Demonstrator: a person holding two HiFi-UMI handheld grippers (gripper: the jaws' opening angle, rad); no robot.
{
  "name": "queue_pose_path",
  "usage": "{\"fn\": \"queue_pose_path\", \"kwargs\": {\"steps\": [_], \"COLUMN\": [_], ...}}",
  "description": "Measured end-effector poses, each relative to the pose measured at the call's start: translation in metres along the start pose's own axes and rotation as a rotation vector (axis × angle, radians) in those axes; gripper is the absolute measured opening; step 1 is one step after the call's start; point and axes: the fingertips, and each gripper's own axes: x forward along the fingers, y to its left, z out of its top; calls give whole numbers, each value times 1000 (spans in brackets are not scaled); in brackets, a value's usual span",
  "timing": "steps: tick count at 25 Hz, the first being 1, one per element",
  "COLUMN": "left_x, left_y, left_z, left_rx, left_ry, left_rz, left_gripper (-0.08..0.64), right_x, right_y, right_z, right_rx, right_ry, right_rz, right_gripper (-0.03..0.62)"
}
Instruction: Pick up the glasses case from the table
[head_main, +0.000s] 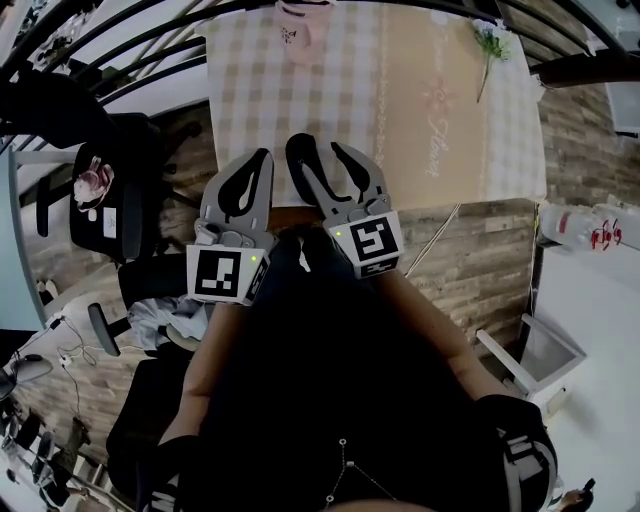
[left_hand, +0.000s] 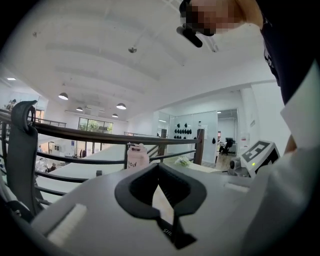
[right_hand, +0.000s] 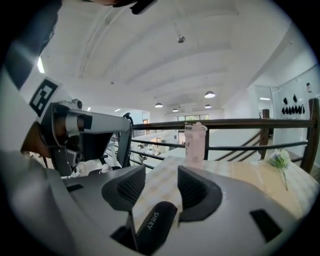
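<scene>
Pale lidded bottle (head_main: 298, 35) upright at far edge of table (head_main: 330, 100)

On the table (head_main: 320, 105), a bottle (head_main: 301, 32) stands left of a flower (head_main: 489, 44).

A soft checked cloth (head_main: 290, 100) is lying matt beside a tan, paper-like runner (head_main: 430, 100). The floor (head_main: 480, 262) is showing rough-grained wood. The left gripper (head_main: 262, 158) and right gripper (head_main: 322, 148) are looking like smooth matt grey plastic with ribbed black pads (right_hand: 125, 187). The railing (right_hand: 235, 123) is gleaming like dark metal.
</scene>
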Motion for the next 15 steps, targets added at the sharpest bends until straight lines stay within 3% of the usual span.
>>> {"fn": "queue_pose_path", "kwargs": {"steps": [15], "left_x": [17], "left_y": [10], "left_z": [-60], "left_rx": [-7], "left_ry": [142], "left_rz": [-70], "left_gripper": [12], "right_x": [28], "right_y": [7], "right_z": [-65], "right_rx": [79], "right_ry": [199], "right_rz": [27], "right_gripper": [235]}}
